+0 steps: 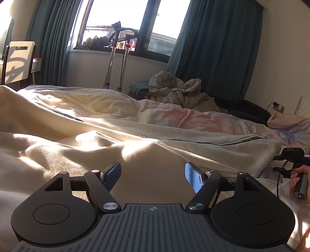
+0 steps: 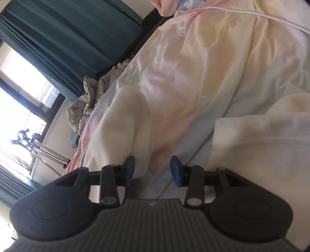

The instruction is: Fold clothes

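In the left wrist view, the cream garment (image 1: 81, 139) is seen spread across the bed (image 1: 203, 118), its dark zipper trim running toward the right edge; it is judged to be laid out flat so that fold lines can be set. The left gripper (image 1: 153, 177) is held low over the near part of the cloth, pointed slightly downward, with its jaws standing wide apart and nothing clamped between them; cloth is seen beneath the gap, but whether it is touched cannot be told. At the right edge, a hand (image 1: 299, 182) is seen wrapped around the handle of the other tool. In the right wrist view, which is rolled strongly to one side, the right gripper (image 2: 152, 170) is angled down at the pastel bedsheet (image 2: 203, 73), with a rounded fold of the garment (image 2: 127, 124) lying just beside its left pad. The jaws are released, partly apart, and no cloth is pinched; the fold is judged to have been set down there. A second portion of ribbed cream cloth (image 2: 271, 147) lies at the right, apart from the fold. A white cable (image 2: 251, 13) crosses the far bedding.
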`<state>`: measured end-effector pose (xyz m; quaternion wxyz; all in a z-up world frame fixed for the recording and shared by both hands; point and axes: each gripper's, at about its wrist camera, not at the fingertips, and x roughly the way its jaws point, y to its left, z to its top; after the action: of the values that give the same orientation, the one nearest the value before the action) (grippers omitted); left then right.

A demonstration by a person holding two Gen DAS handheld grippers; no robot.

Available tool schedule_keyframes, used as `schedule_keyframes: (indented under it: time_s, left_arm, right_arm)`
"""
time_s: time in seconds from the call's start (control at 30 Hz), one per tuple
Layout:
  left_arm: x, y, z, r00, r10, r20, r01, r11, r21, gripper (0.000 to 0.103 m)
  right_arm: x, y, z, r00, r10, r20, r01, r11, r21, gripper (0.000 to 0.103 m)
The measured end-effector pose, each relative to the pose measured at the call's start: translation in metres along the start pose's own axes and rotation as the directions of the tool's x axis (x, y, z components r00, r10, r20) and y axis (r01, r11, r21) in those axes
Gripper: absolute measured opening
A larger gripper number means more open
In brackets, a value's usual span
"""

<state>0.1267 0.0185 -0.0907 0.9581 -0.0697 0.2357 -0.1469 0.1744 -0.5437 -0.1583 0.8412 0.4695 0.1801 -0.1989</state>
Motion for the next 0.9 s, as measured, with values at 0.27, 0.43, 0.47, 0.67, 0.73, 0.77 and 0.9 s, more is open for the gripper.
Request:
schedule_keyframes:
  time_s: [0.27,0.43,0.47,0.67,0.73,0.77,0.9]
  left_arm:
    - [0.006,0.000,-0.002,1.000,-0.005,-0.022,0.005,1.000,-0.004,0.076]
    - [0.009,-0.001,-0.004,1.000,0.003,-0.029,-0.003,1.000,0.005,0.076]
    - [0.010,-0.001,-0.005,0.999,0.005,-0.032,-0.005,1.000,0.006,0.076]
    - [0.007,-0.001,-0.003,1.000,0.003,-0.022,-0.003,1.000,0.008,0.076]
    - [0.006,-0.002,-0.003,1.000,0.004,-0.017,-0.004,1.000,0.015,0.076]
    - [0.005,-0.002,-0.003,1.000,0.004,-0.017,-0.003,1.000,0.016,0.076]
    - [0.004,-0.004,-0.002,1.000,0.002,-0.008,-0.002,1.000,0.023,0.076]
  right_arm:
    - [0.019,-0.002,0.004,0.984,0.175,-0.016,-0.175,0.984,0.021,0.044]
    - [0.027,0.010,0.004,0.980,0.194,-0.045,-0.195,0.981,-0.006,0.031]
    - [0.025,0.014,0.004,0.982,0.186,-0.046,-0.187,0.982,-0.020,0.010]
    - [-0.003,0.038,0.030,0.992,0.126,0.019,-0.124,0.988,-0.088,0.006]
    - [-0.010,0.048,0.050,0.996,0.088,0.003,-0.086,0.985,-0.150,0.005]
    - [-0.014,0.054,0.060,0.998,0.061,-0.011,-0.061,0.978,-0.201,0.005]
    - [-0.012,0.078,0.102,0.994,-0.040,-0.100,-0.001,0.925,-0.379,0.005]
